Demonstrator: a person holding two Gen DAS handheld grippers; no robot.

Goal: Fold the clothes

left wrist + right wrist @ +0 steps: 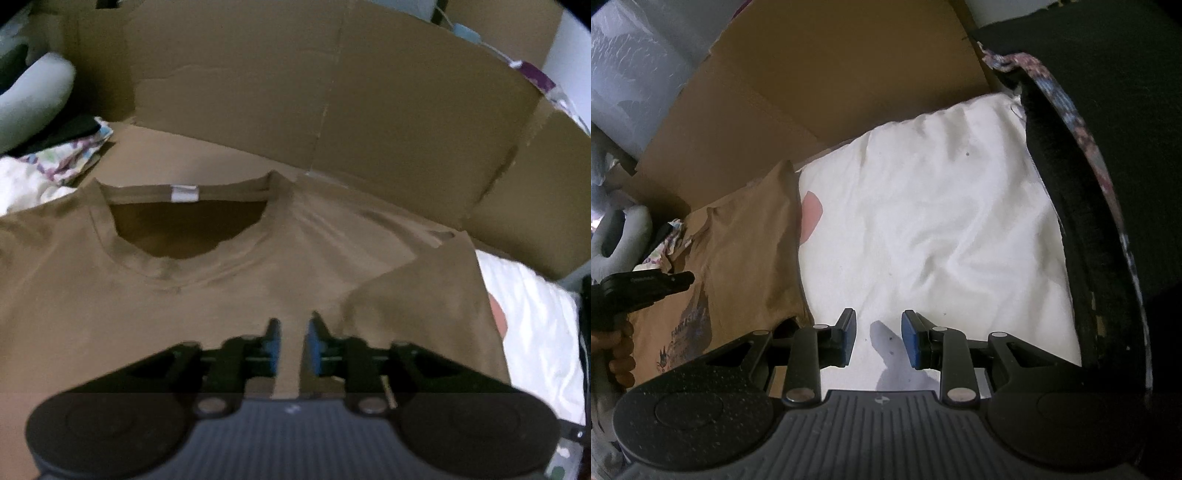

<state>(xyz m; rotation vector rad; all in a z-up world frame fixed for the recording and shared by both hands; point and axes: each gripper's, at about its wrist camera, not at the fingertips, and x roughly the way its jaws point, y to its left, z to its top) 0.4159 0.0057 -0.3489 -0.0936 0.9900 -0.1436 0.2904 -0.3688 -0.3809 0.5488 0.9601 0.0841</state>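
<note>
A khaki T-shirt (184, 302) lies flat with its collar and white neck tag (184, 192) at the far side. One sleeve (424, 295) is folded inward over the body on the right. My left gripper (293, 334) hovers over the shirt's chest, open by a narrow gap; only the cloth below shows between the blue pads. In the right wrist view the shirt (746, 258) lies to the left, with a faded print (687, 332). My right gripper (878, 332) stands open over the white bedding (923, 221), holding nothing. The left gripper (685, 280) reaches in from the left, held by a hand.
Brown cardboard (332, 92) lies under the shirt and rises behind it. A black case with a floral rim (1089, 166) bounds the bedding on the right. A grey neck pillow (33, 99) and patterned cloth (70, 155) sit at the far left.
</note>
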